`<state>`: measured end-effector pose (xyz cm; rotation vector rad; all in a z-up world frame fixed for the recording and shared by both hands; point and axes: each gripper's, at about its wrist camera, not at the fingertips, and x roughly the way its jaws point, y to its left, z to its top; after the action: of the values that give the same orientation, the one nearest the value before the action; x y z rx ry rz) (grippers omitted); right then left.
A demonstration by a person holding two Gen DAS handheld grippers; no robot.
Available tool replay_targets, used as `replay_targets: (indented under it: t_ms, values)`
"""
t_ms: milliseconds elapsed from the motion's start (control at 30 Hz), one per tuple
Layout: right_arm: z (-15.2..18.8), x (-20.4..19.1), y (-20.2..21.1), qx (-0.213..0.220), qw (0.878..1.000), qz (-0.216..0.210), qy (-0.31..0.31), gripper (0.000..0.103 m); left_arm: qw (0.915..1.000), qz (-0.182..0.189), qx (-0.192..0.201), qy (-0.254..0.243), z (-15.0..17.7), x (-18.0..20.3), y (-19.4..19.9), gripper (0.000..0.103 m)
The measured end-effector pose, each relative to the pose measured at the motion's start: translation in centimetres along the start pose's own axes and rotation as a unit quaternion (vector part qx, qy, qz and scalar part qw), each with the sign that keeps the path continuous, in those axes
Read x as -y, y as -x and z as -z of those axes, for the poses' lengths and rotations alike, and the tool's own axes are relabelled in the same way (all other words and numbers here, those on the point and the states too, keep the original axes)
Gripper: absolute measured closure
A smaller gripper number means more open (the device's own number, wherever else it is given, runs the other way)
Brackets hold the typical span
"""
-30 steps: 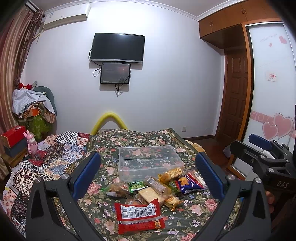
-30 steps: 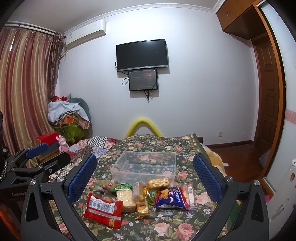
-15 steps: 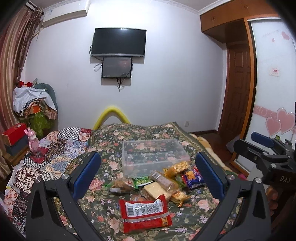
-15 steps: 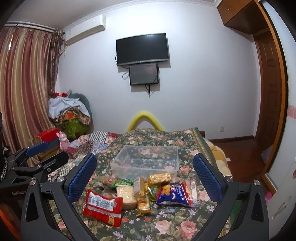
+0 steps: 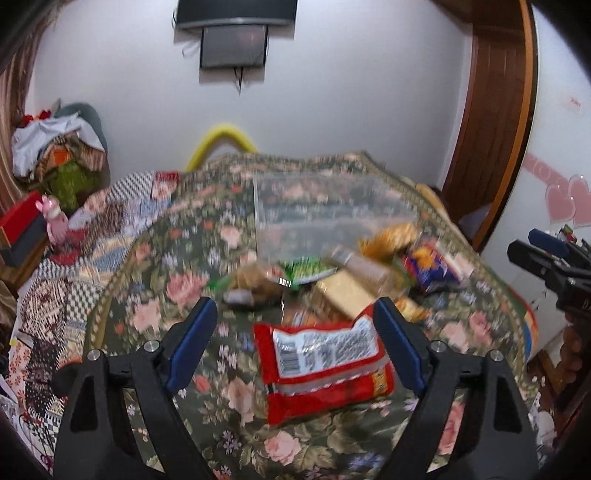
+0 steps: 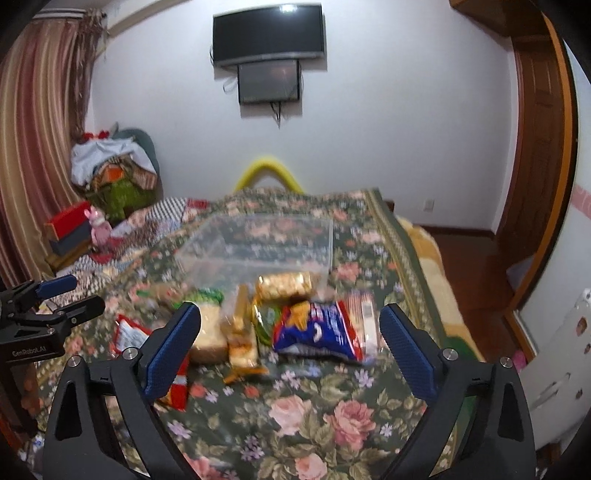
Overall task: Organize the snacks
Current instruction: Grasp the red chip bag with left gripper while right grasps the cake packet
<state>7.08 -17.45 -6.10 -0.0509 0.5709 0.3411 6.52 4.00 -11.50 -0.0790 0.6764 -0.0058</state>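
Note:
A pile of snack packets lies on the floral bedspread (image 5: 155, 295) in front of an empty clear plastic box (image 5: 325, 210) (image 6: 258, 243). Nearest is a red packet (image 5: 321, 365) with a white label, which shows between the blue fingers of my left gripper (image 5: 293, 306); the pads do not touch it. The jaws are closing but stand wide. My right gripper (image 6: 291, 311) hangs above a blue packet (image 6: 321, 328), with yellow biscuit packs (image 6: 284, 284) beyond it. Its jaws are also closing, with nothing pressed between them. Each gripper appears at the edge of the other's view.
A patchwork quilt (image 5: 55, 288) covers the bed's left side. Beyond it are a red box (image 6: 68, 221), a pink toy (image 6: 98, 225) and a heap of clothes (image 6: 114, 166). A TV (image 6: 269, 33) hangs on the far wall. A wooden door (image 6: 535, 147) stands at the right.
Both grippers have dropped and tipped downward toward the snack pile, so the packets look larger and nearer. Both pairs of jaws have narrowed a little. The picture is now blurred by motion.

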Motion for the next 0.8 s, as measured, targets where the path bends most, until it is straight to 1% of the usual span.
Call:
replay_targets:
  t_ms: [67,167,233,400,500,567,667,800]
  values:
    - [0.4,0.3,-1.0,-0.019,1.0,0.001,-0.002,0.01,0.9998,0.003,-0.018,0.002,0.6,-0.3,-1.0,0.016]
    - [0.9,0.6,-2.5,-0.045,0.999,-0.001,-0.004,0.011,0.9987,0.026,-0.04,0.017,1.2,-0.9,-2.5,0.014]
    - [1.2,0.6,-3.2,-0.059,0.998,-0.007,-0.005,0.013,0.9972,0.038,-0.058,0.03,1.6,-1.1,-3.6,0.009]
    - [2.1,0.2,-5.5,-0.1,0.995,-0.03,-0.002,0.025,0.9932,0.056,-0.093,0.043,2.2,-0.8,-6.0,0.005]
    - [2.5,0.0,-6.7,-0.12,0.992,-0.047,0.0,0.032,0.9912,0.063,-0.109,0.043,2.6,-0.4,-7.0,0.002]
    - [2.8,-0.2,-7.5,-0.132,0.99,-0.058,0.001,0.034,0.991,0.063,-0.11,0.042,2.8,-0.3,-7.5,0.0]
    - [3.1,-0.6,-8.3,-0.145,0.987,-0.073,0.004,0.035,0.9899,0.067,-0.117,0.042,3.0,-0.1,-8.3,0.0]
    - [3.3,-1.2,-9.6,-0.157,0.984,-0.088,0.013,0.036,0.9854,0.089,-0.134,0.058,3.3,-0.3,-9.5,0.0]
